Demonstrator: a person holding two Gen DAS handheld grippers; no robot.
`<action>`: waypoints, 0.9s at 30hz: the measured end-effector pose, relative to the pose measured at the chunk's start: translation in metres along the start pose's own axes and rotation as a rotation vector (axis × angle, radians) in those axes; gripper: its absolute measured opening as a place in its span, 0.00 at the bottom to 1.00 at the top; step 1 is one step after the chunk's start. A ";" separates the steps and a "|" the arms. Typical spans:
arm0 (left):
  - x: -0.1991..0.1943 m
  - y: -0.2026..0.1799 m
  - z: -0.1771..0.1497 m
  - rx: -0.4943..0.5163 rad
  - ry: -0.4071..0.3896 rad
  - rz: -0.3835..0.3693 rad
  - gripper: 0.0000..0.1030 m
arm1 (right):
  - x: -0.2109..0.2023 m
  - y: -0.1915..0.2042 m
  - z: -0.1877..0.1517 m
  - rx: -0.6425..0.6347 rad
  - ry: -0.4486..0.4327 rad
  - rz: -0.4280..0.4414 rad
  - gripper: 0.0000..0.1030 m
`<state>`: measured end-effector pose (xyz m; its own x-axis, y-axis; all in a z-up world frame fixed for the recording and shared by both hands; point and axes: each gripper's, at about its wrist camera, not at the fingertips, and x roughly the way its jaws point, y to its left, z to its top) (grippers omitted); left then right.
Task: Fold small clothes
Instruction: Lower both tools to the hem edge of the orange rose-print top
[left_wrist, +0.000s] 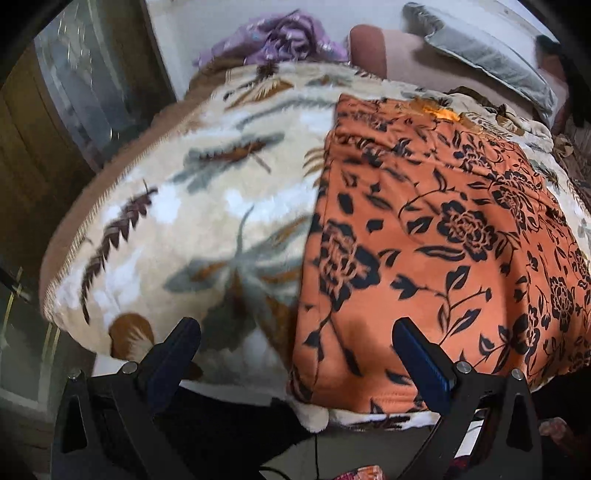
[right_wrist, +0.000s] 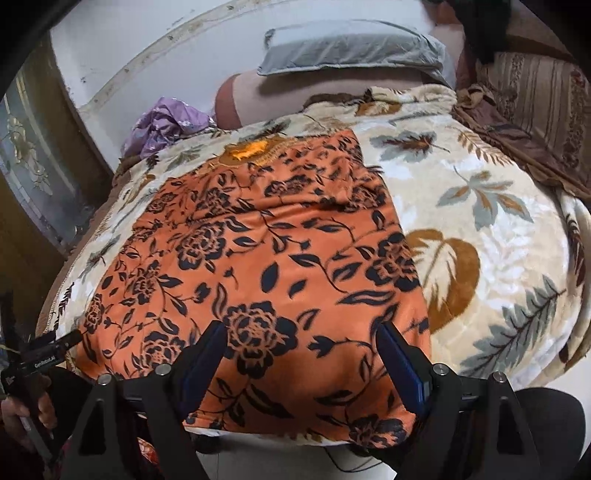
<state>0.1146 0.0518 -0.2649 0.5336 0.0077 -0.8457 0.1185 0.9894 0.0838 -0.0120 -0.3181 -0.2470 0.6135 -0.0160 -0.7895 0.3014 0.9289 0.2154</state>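
Hovering over the bed, both of your hand-held grippers stand wide and hold nothing.

Item one: orange garment (right_wrist: 258, 258) with black flower print, spread flat on the leaf-patterned blanket (right_wrist: 480, 229), its near hem at the bed's front edge. Your right hand-held gripper (right_wrist: 301, 354) sits directly above that near hem, fingers spread, cloth showing between them. Your left hand-held gripper (left_wrist: 295, 350) straddles the garment's left edge (left_wrist: 424, 229): one finger over the blanket (left_wrist: 177, 206), the other over orange cloth. Also present: grey pillow (right_wrist: 351, 48) at the head of the bed, crumpled purple cloth (right_wrist: 166, 122) by the wall.
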 end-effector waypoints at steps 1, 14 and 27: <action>0.002 0.004 -0.001 -0.006 0.013 -0.006 1.00 | 0.000 -0.004 0.000 0.013 0.002 -0.002 0.83; 0.008 0.011 -0.010 0.029 0.096 -0.140 0.77 | 0.004 -0.022 -0.001 0.071 0.011 -0.004 0.83; 0.026 0.003 -0.006 0.011 0.134 -0.254 0.52 | 0.009 -0.049 -0.005 0.189 0.052 0.027 0.83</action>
<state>0.1236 0.0556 -0.2896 0.3706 -0.2200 -0.9024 0.2431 0.9607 -0.1344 -0.0247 -0.3617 -0.2671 0.5865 0.0319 -0.8093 0.4197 0.8427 0.3373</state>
